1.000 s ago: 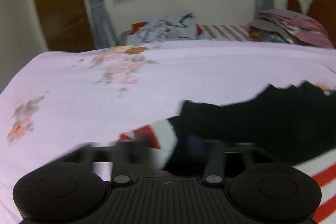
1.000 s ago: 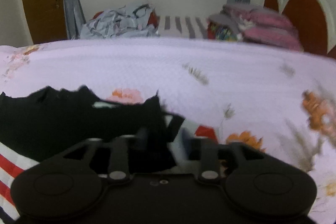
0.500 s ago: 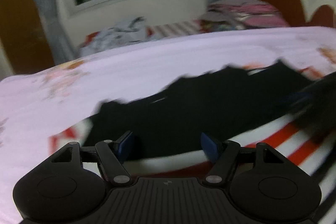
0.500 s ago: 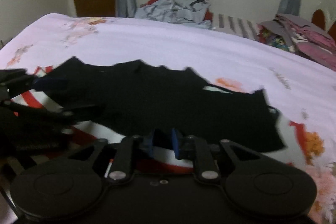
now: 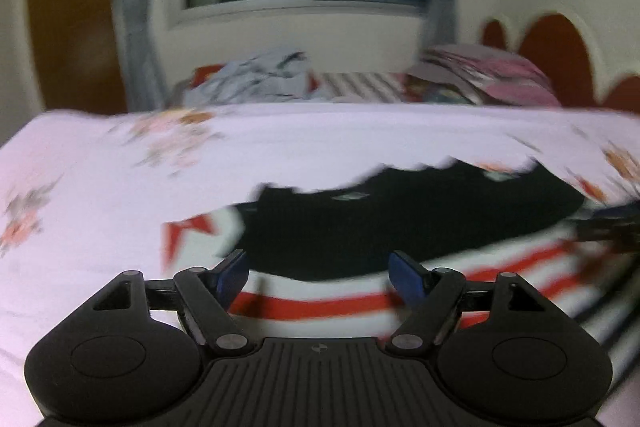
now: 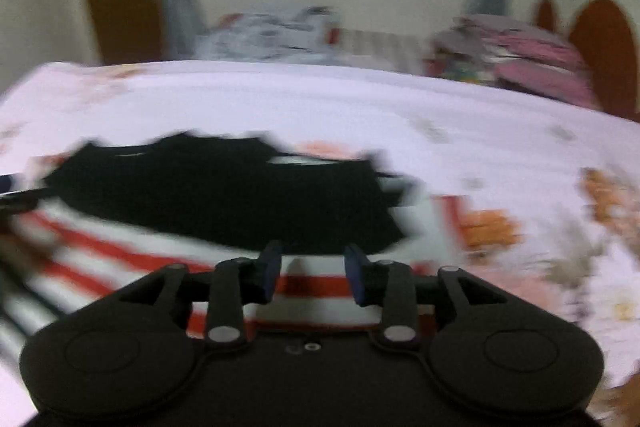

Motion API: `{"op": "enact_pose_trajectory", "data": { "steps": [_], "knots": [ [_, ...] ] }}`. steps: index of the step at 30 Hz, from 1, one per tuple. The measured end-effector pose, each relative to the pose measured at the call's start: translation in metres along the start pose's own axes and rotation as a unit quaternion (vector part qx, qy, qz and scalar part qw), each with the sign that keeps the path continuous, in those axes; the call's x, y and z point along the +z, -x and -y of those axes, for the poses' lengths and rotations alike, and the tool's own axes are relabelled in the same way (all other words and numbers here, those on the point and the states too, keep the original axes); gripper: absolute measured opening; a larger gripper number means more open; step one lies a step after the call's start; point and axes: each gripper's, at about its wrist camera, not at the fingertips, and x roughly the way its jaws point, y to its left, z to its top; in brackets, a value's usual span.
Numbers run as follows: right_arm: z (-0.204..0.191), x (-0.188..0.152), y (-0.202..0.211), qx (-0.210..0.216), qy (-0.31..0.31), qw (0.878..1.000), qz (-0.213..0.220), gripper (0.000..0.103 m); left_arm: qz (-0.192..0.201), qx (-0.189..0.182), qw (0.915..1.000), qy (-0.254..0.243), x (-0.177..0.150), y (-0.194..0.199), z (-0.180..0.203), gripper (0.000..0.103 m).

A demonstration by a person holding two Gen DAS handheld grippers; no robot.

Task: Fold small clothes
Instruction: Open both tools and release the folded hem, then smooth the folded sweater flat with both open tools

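A small garment, black (image 5: pixel 400 211) at its far part and red-and-white striped (image 5: pixel 320 303) near me, lies spread on the pink floral bedsheet (image 5: pixel 120 227). My left gripper (image 5: pixel 318 263) hovers over the striped near edge. Its jaws are wide and still opening, with nothing pressed between the blue pads. My right gripper (image 6: pixel 313 255) hangs over the same garment (image 6: pixel 224 195) at its right part. Those jaws are narrower and opening, and the stripes show through the gap, not gripped. Each gripper shows as a dark blur at the edge of the other's view.
A crumpled grey-white heap of clothes (image 5: pixel 260 75) and a stack of pink folded items (image 5: pixel 492 75) sit beyond the bed's far edge. A window, curtains and a brown door stand behind, and a red scalloped headboard (image 5: pixel 560 59) at the right.
A second ago each gripper had a corner of the garment between its fingers. Both have since come off it and drawn back. The right jaws narrowed, then widened again.
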Motion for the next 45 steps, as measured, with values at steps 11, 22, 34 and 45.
{"op": "enact_pose_trajectory", "data": {
  "steps": [11,22,34,45],
  "knots": [
    [-0.02,-0.027,0.002,-0.012,0.029,0.999,-0.029,0.033,-0.05,-0.008,0.9987,0.003,-0.035,0.007,0.021,0.076],
    [0.044,-0.051,0.063,-0.062,-0.08,0.995,-0.01,0.033,-0.04,0.026,0.9988,0.011,-0.038,0.035,-0.001,0.076],
    [-0.046,-0.069,0.042,0.017,-0.011,0.998,-0.057,0.032,-0.071,-0.021,0.9967,-0.034,-0.062,0.046,0.069,0.076],
    [0.045,-0.094,0.09,-0.069,-0.101,0.992,-0.036,0.026,-0.084,0.034,0.9954,0.034,-0.078,0.057,-0.026,0.076]
  ]
}}
